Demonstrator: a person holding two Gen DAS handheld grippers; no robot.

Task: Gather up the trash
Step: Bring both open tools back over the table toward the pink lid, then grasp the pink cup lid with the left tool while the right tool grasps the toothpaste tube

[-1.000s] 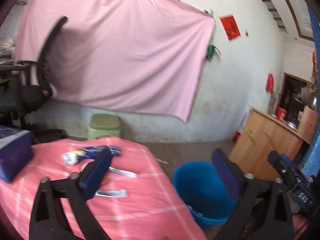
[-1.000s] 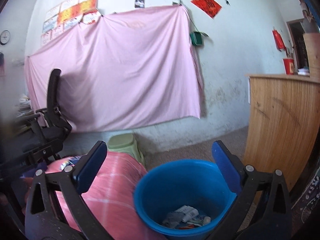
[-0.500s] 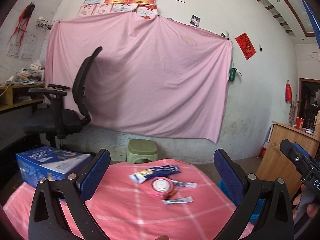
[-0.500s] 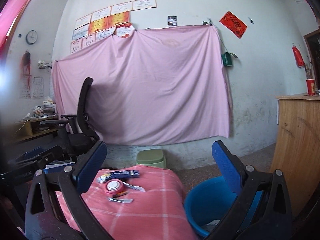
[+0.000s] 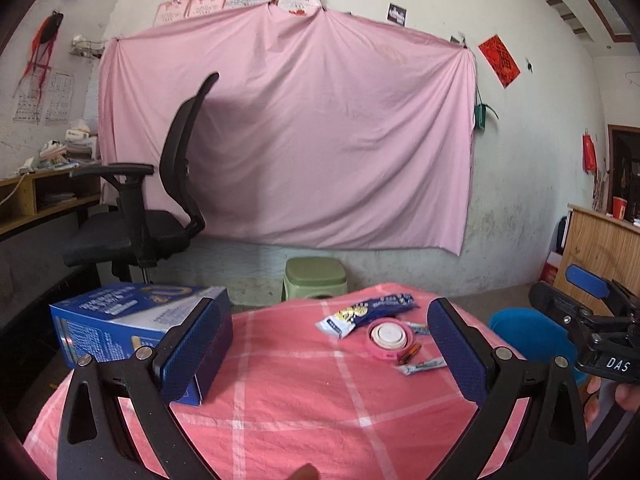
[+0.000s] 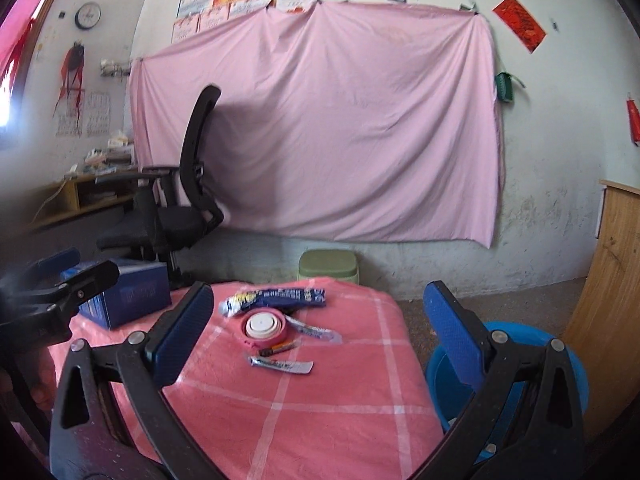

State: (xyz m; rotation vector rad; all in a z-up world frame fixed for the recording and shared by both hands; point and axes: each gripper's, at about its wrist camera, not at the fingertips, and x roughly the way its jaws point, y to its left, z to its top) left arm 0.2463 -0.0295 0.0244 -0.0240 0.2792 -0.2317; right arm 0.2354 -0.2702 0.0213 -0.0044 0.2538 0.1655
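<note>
On the pink checked tablecloth (image 6: 304, 408) lie a blue and white snack wrapper (image 6: 276, 298) (image 5: 366, 313), a pink and white round lid (image 6: 263, 326) (image 5: 387, 337), a small orange item (image 6: 280, 347) and a thin silver sachet (image 6: 282, 366) (image 5: 422, 367). A blue bucket (image 6: 520, 364) (image 5: 528, 330) stands on the floor to the table's right. My left gripper (image 5: 326, 350) and my right gripper (image 6: 318, 334) both hover open above the near part of the table, nothing between their fingers. The right gripper (image 5: 588, 312) also shows at the left wrist view's right edge.
A blue carton (image 5: 132, 322) (image 6: 128, 296) sits on the table's left side. Behind stand a green stool (image 5: 316, 276), a black office chair (image 5: 152, 208) and a pink sheet on the wall (image 5: 320, 140). A wooden cabinet (image 6: 612, 296) stands right of the bucket.
Both views have swung left from the blue bucket to face the table. The trash and the carton now lie ahead of both open grippers.
</note>
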